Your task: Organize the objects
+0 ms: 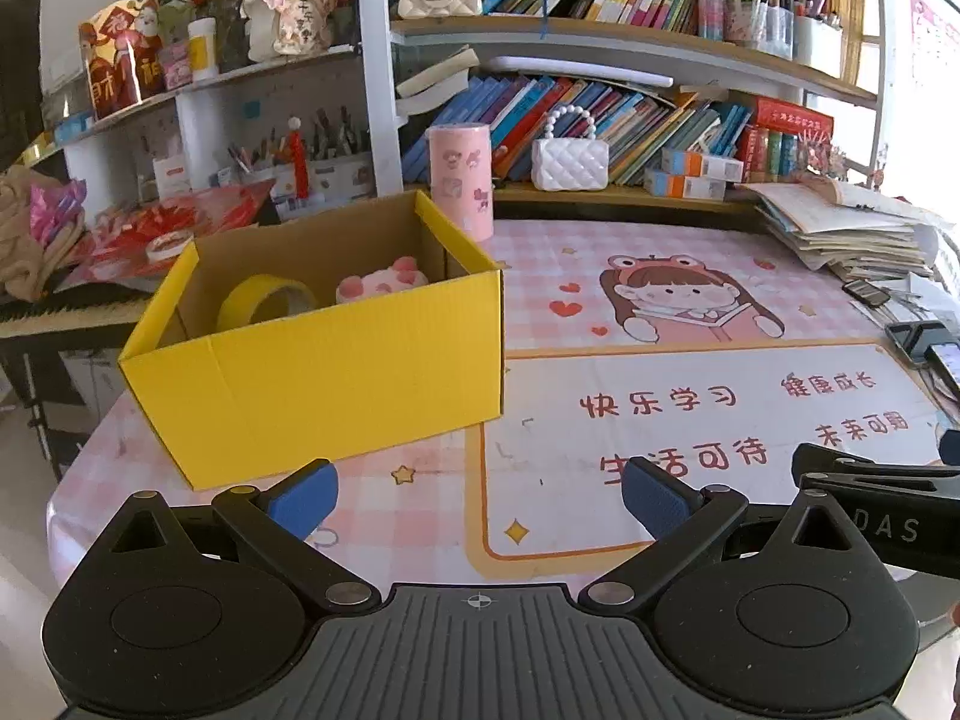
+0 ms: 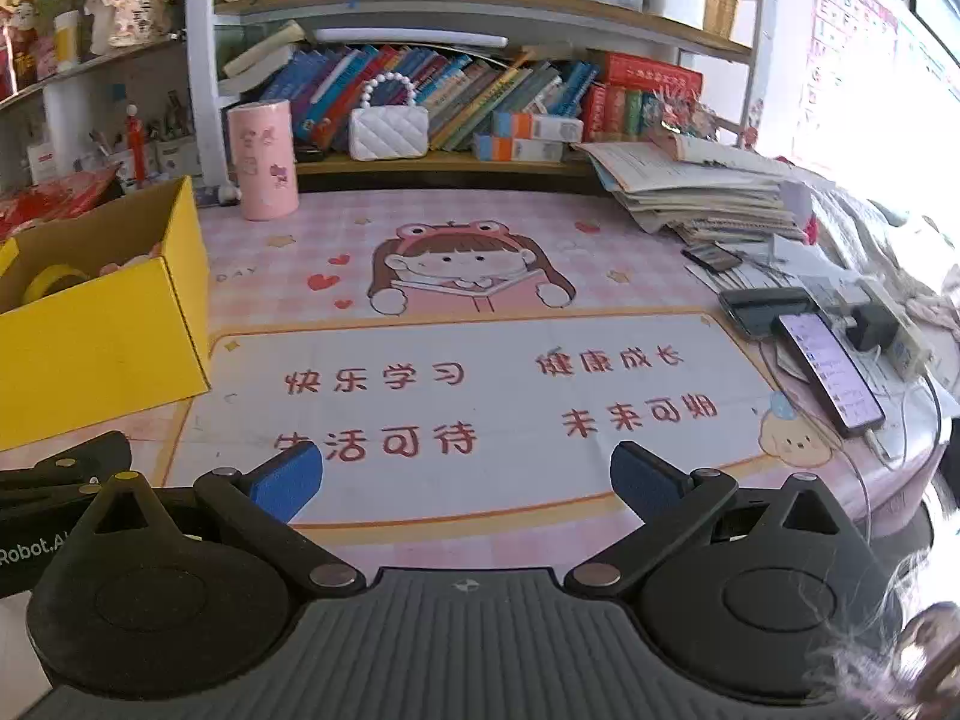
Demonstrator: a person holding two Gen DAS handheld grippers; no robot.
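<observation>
Left wrist view: my left claw (image 1: 477,495) hangs low over the near edge of the tabletop (image 1: 660,276), its blue pads spread wide with nothing between them. Just ahead and to the left sits the yellow box (image 1: 336,372), open at the top. Inside it I can see a roll of yellow tape (image 1: 264,300) leaning on the left side and a pink plush (image 1: 384,282) to its right, near the back wall. A pink canister (image 1: 461,180) stands upright behind the box's far right corner; I can't tell if they touch. A white purse (image 1: 570,159) sits on the shelf beyond.

From the right wrist, my right claw (image 2: 467,477) is equally wide open and empty, poised over the printed mat (image 2: 492,396). The box (image 2: 102,324) lies at the left edge of this view, well apart from a phone (image 2: 831,375) with a lit screen on the right. A stack of papers (image 2: 702,192) rests at the back right.
</observation>
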